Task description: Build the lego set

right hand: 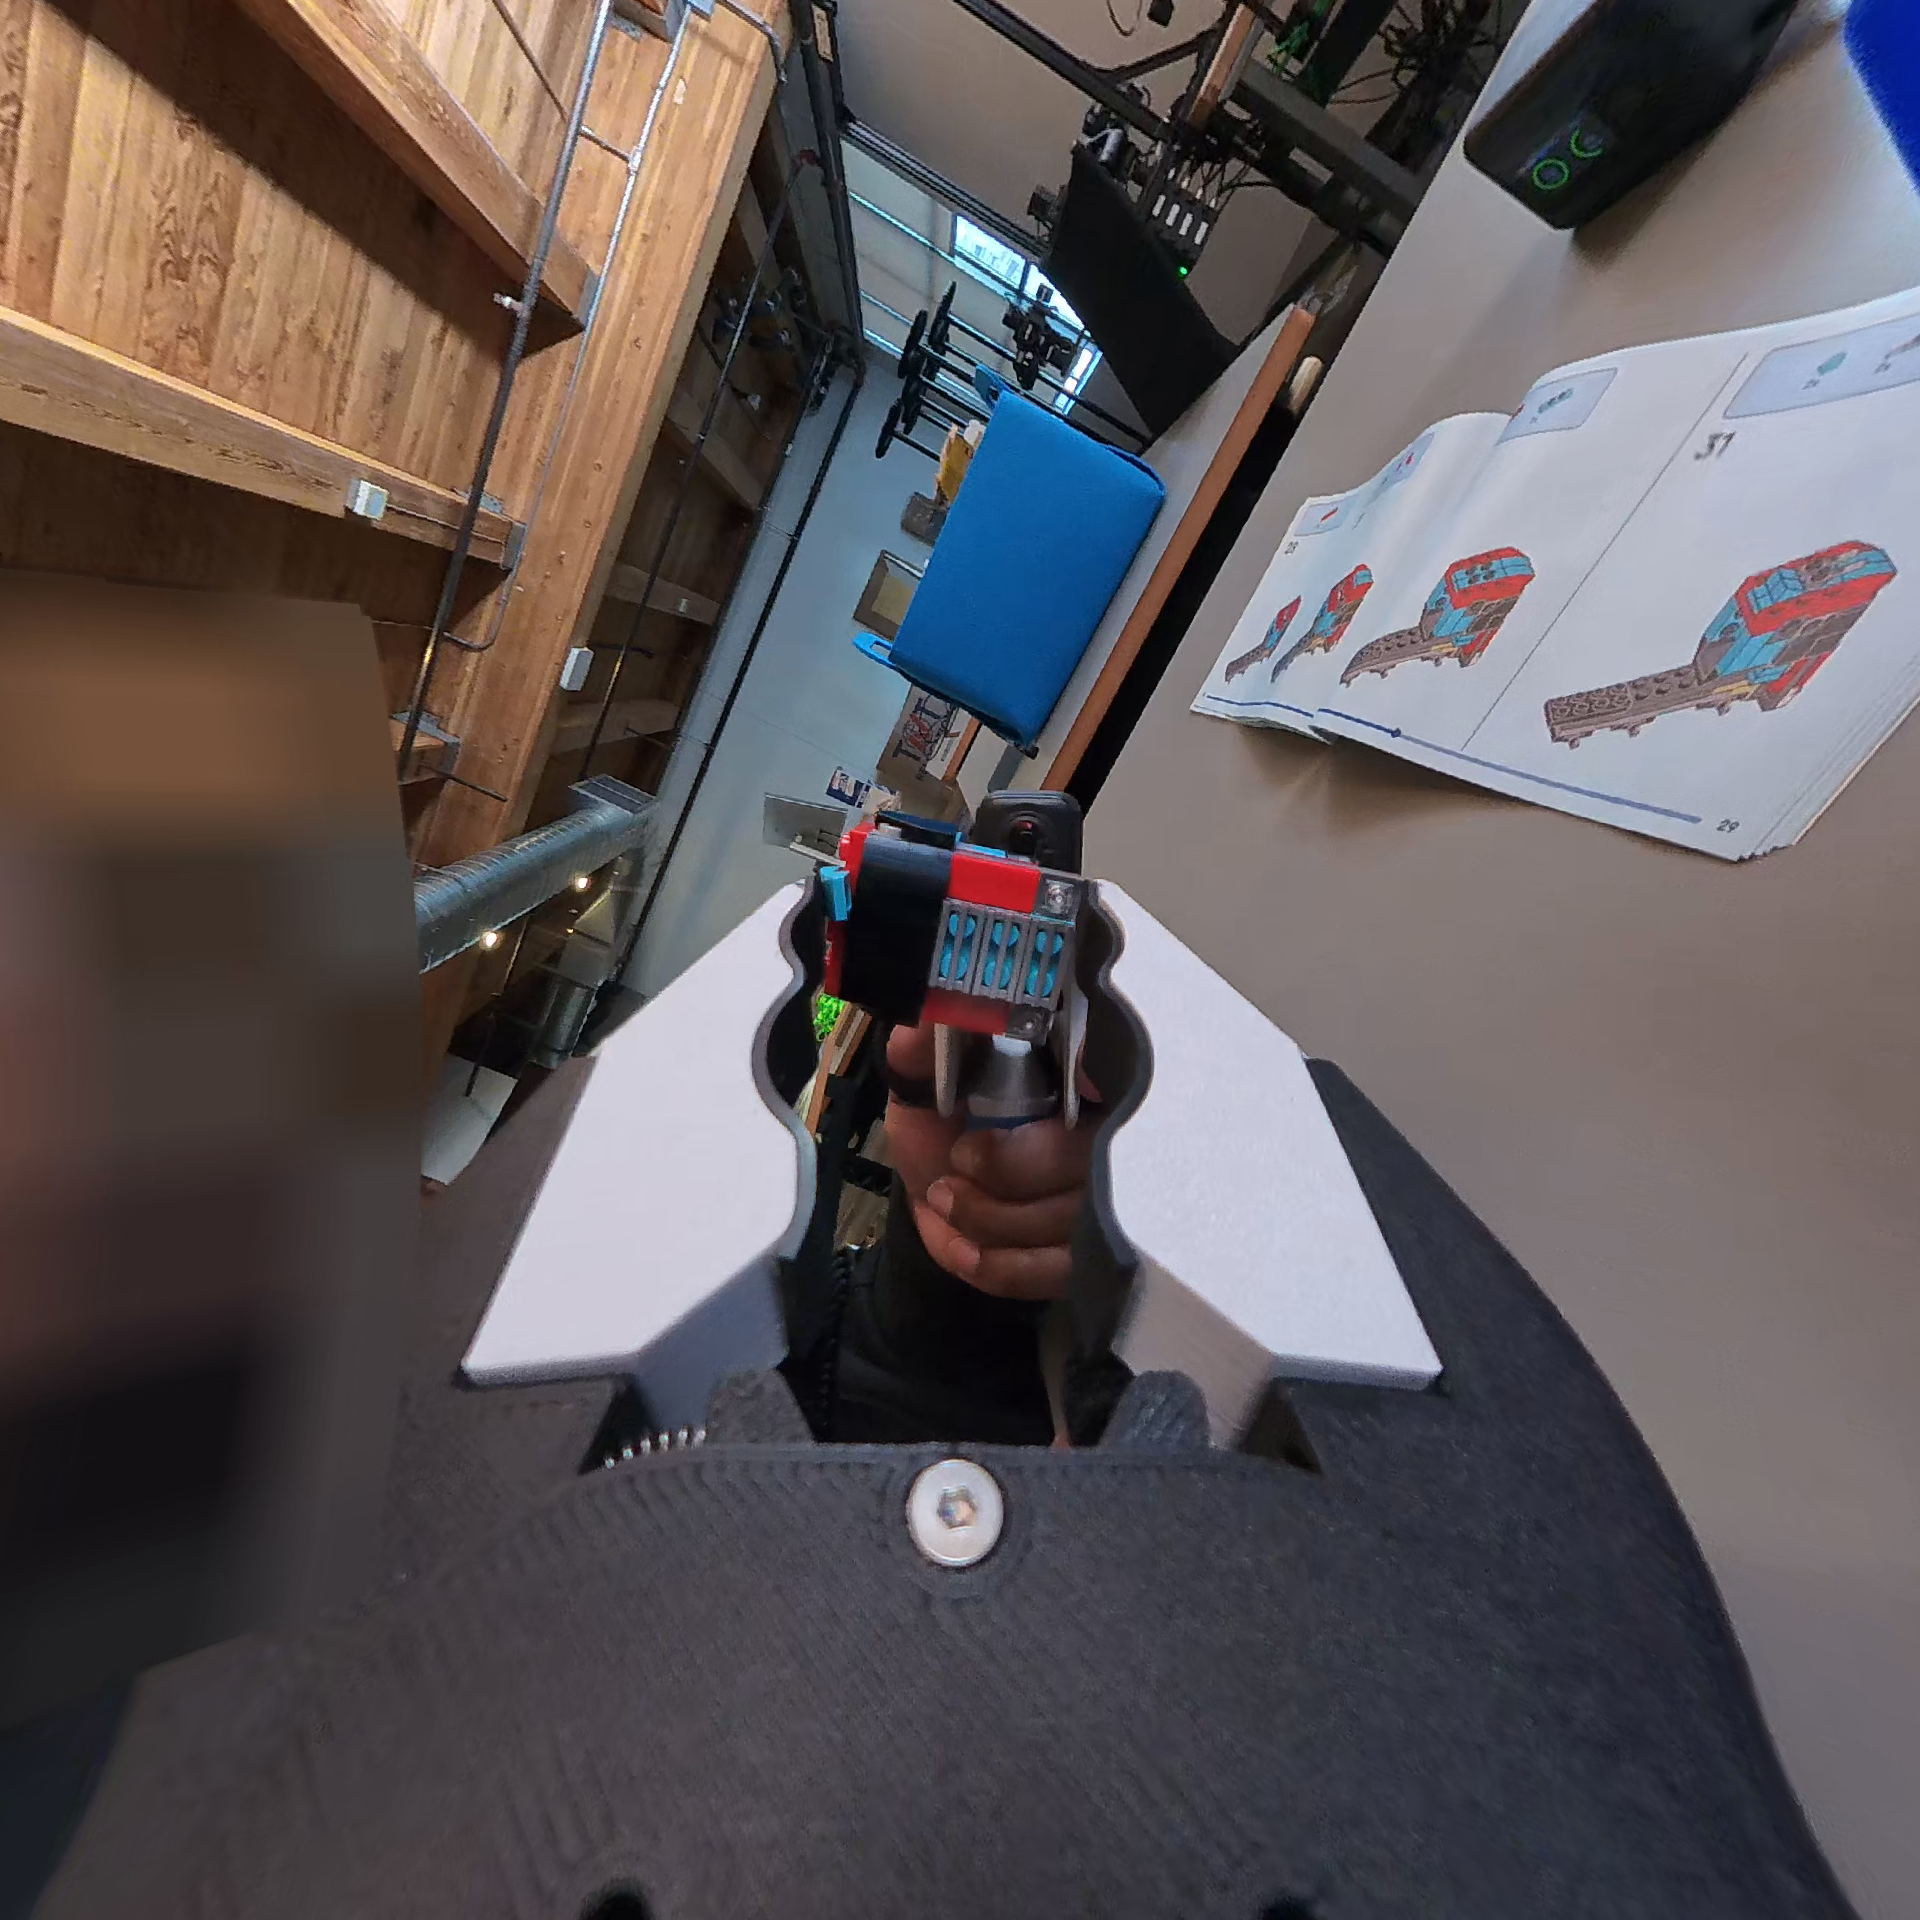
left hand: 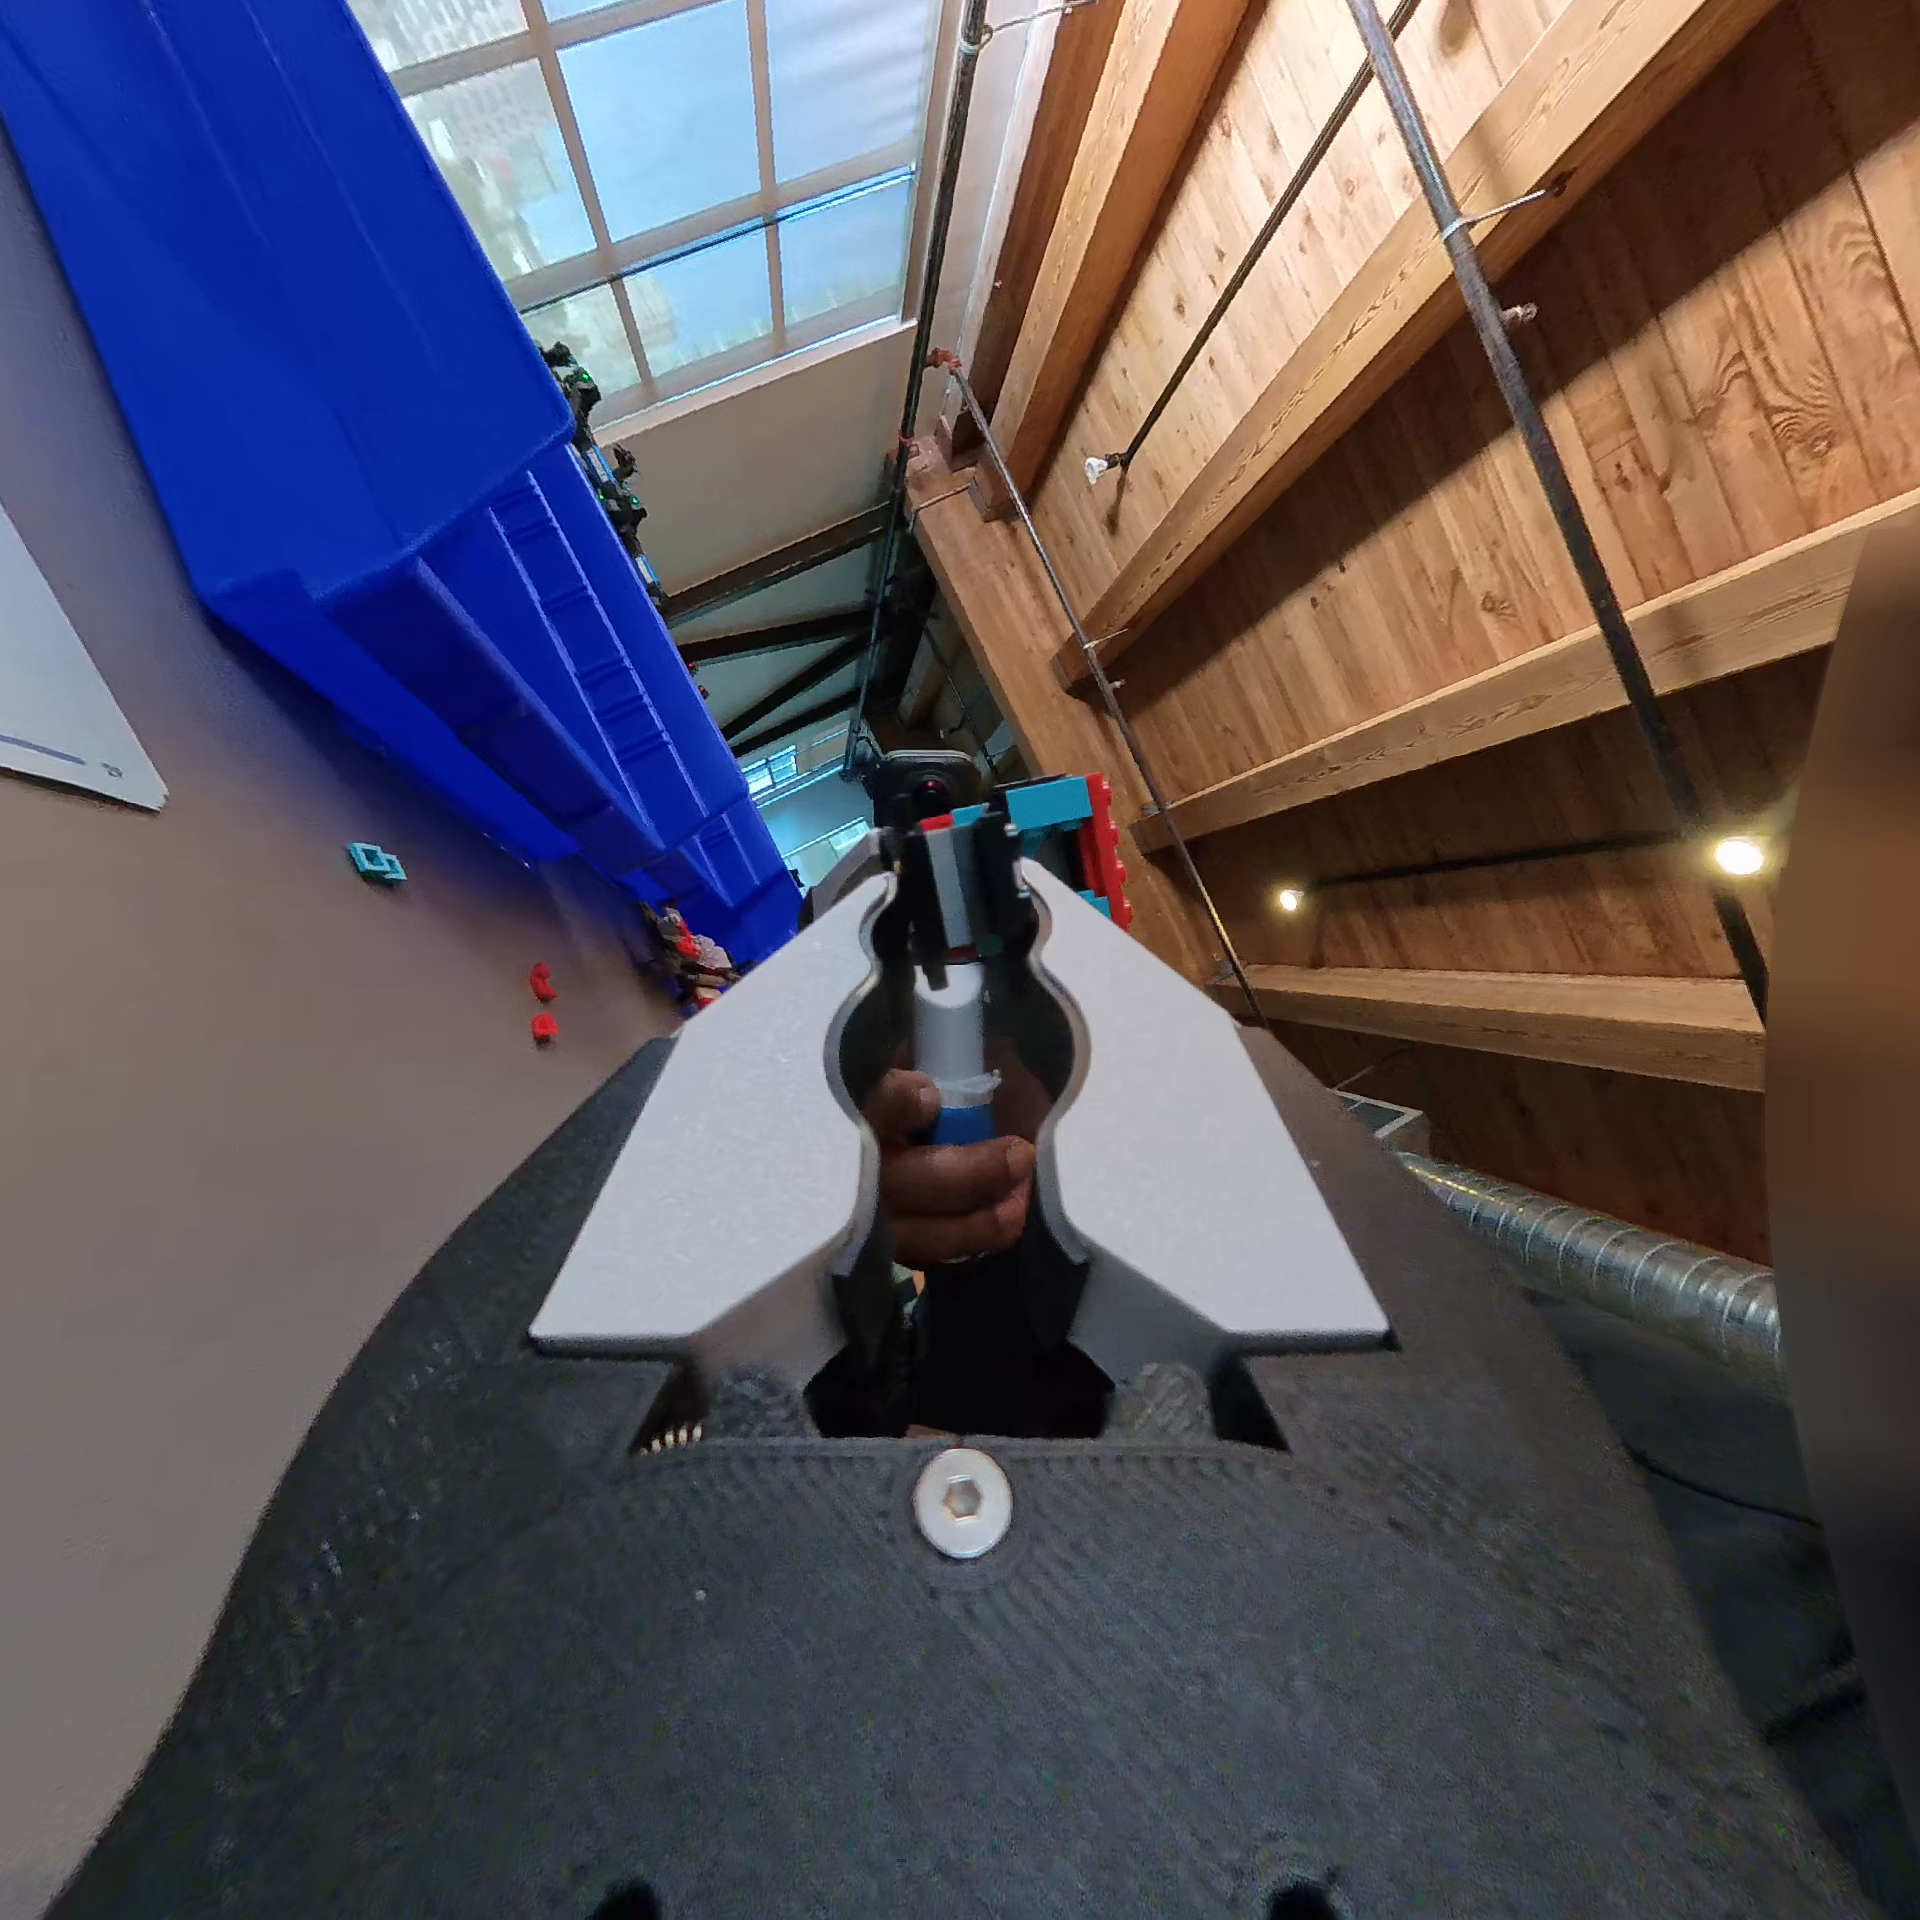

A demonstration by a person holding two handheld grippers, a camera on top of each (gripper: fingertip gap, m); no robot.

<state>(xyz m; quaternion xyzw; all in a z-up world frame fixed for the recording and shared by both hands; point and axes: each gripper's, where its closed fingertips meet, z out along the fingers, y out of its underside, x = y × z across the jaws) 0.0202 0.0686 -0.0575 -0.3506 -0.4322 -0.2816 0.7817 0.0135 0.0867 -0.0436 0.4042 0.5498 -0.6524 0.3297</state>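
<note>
- Lego model (right hand: 940,940): red, black and teal block with a grey grille face, held up in the air well off the tabletop (right hand: 1455,1039), right at the meeting point of the two tools.
- Long axis lying crosswise to both tools, not along them. Grille end toward the tabletop side, black-and-red end away from it, toward the wooden ceiling.
- Seen nearly edge-on in the left wrist view, with a studded red and teal part sticking out on the side away from the tabletop.
- Right gripper (right hand: 951,925): jaws clamped on the lego model, which fills the gap from tip to tip.
- Left gripper (left hand: 958,894): nose to nose with the right one, jaws drawn to a narrow gap around the near part of the model. Contact hidden behind the tips, so impossible to tell whether gripping or only close.
- Neither tool clearly nearer: model dead ahead of both, no sideways reach needed.
- Likely next: a squeeze or a push along the shared line. Risk of the model twisting about its crosswise axis.
- Left hand (right hand: 997,1195): wrapped round the far tool's handle, below the model.
- Open instruction booklet (right hand: 1558,623) flat on the tabletop. Loose teal brick (left hand: 374,862) and red bricks (left hand: 540,1003) near a blue bin (left hand: 364,364), all well apart from the model.
</note>
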